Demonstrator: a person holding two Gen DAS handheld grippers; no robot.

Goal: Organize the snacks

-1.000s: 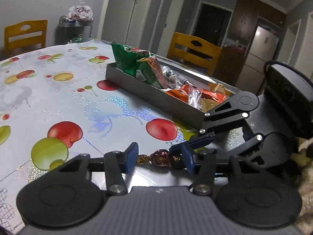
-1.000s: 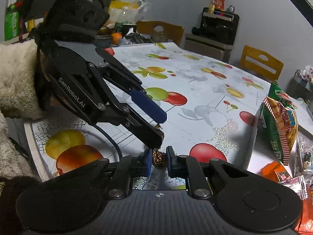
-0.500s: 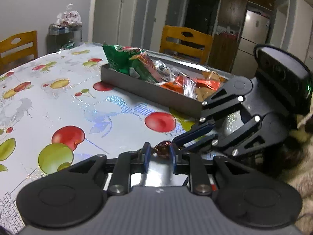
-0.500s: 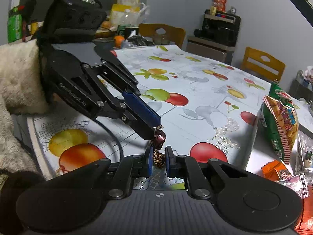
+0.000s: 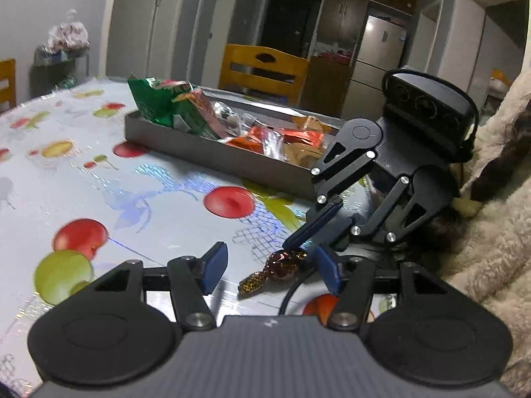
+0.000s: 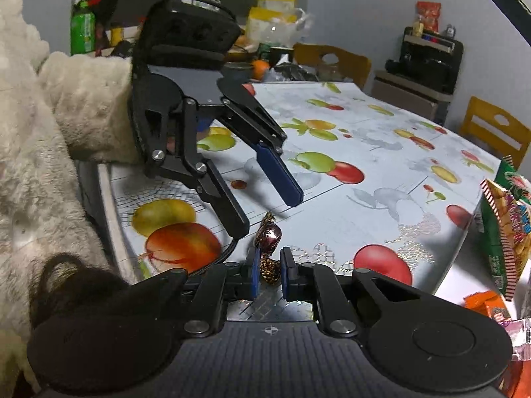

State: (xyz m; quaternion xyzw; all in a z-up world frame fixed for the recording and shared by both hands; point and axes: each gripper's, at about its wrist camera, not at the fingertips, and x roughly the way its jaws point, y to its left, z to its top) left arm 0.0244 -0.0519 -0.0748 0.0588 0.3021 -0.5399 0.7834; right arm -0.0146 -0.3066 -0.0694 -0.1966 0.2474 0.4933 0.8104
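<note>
A round chocolate candy (image 5: 282,265) in dark red foil with gold twisted ends hangs just above the fruit-print tablecloth. My right gripper (image 6: 269,273) is shut on one gold twist of the candy (image 6: 269,236). It reaches in from the right as the right gripper (image 5: 298,243) in the left wrist view. My left gripper (image 5: 271,268) is opening; the candy sits between its blue pads (image 5: 215,265) but neither pad touches it. From the right wrist view, the left gripper (image 6: 265,212) stands just behind the candy. Further back, a grey tray (image 5: 212,152) holds a green snack bag (image 5: 159,106) and orange packets.
A fluffy cream sleeve (image 6: 89,112) is behind the left gripper, at the table's near edge. A black cable (image 5: 288,295) runs under the candy. Wooden chairs (image 5: 262,66) stand around the table. The green bag (image 6: 504,219) and loose packets lie at the right in the right wrist view.
Half a second ago the left jaws were closed in around the candy; now they stand wide apart. The right gripper has kept its grip on the gold twist.
</note>
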